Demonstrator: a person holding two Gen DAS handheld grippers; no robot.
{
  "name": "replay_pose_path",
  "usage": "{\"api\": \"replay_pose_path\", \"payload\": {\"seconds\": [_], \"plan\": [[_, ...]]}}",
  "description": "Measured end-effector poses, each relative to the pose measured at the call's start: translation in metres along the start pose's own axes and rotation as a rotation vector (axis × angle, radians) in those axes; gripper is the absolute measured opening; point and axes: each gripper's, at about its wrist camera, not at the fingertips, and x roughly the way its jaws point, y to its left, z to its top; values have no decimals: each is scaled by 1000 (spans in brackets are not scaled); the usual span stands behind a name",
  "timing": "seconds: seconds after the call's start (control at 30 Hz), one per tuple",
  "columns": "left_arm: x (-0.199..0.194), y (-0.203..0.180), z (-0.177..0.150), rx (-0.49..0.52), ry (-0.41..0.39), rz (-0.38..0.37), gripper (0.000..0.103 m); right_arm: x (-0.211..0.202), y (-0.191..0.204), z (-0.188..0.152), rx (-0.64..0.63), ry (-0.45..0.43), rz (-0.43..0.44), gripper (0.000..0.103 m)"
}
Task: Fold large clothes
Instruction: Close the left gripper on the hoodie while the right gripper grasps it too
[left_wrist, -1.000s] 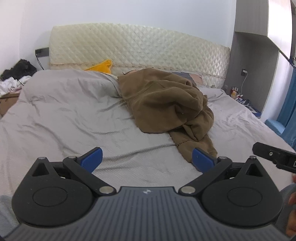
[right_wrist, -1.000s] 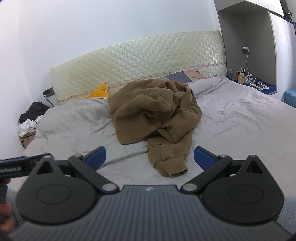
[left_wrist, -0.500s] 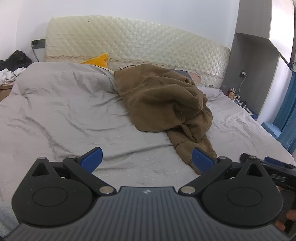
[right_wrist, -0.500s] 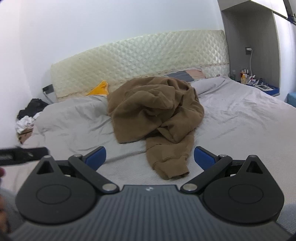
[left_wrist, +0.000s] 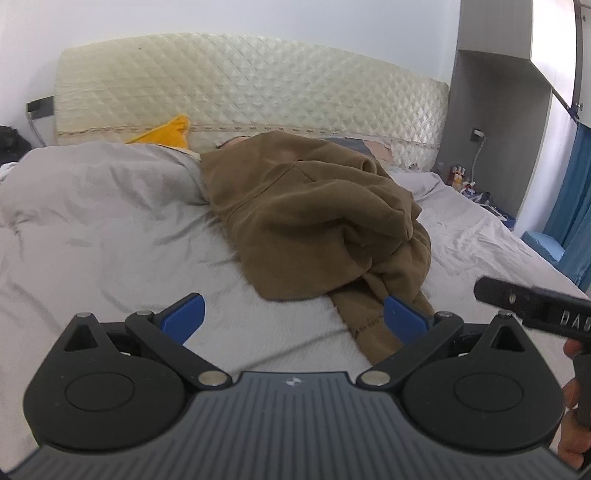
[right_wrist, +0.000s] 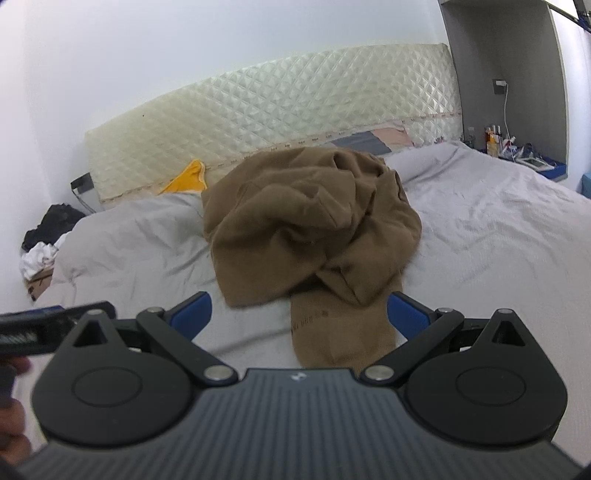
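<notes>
On the grey bed (left_wrist: 110, 236) a crumpled brown sweatshirt (left_wrist: 314, 225) lies at twelve o'clock; your left gripper (left_wrist: 293, 314) and right gripper (right_wrist: 299, 314) hover level, fingers spread, empty.

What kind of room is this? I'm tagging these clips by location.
Most likely a home bedroom: a bed with a grey sheet, a quilted cream headboard against the wall, and a crumpled brown garment lying on the sheet.
</notes>
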Motion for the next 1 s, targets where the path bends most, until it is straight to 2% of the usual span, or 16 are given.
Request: {"api": "replay_pose_path", "payload": {"seconds": [0.1, 0.27, 0.3, 0.37, 0.43, 0.53, 0.63, 0.73, 0.83, 0.93, 1.0], "plan": [[28, 6, 20, -42, 10, -46, 103, 27, -4, 22, 39, 22, -7, 103], [82, 15, 46, -78, -8, -33, 103, 86, -25, 47, 201, 84, 26, 102], [94, 18, 49, -82, -10, -27, 103, 102, -28, 49, 220, 108, 24, 93], [120, 26, 50, -103, -17, -38, 103, 126, -34, 50, 245, 128, 21, 83], [144, 36, 48, -120, -15, -61, 103, 146, -42, 47, 278, 129, 44, 80], [176, 50, 40, -128, -32, -82, 103, 167, -56, 42, 318, 87, 94, 80], [207, 58, 28, -96, -51, -71, 103, 185, -69, 38, 343, 28, 110, 80], [240, 70, 19, -121, -44, -99, 103, 205, -77, 35, 377, -14, 172, 80], [269, 78, 7, -133, -23, -131, 102, 226, -71, 33, 335, -34, 198, 80], [289, 80, -1, -123, -25, -133, 93, 239, -63, 29, 262, -62, 174, 78], [304, 82, -4, -122, -2, -127, 85, 248, -62, 27, 233, -76, 155, 69]]}}
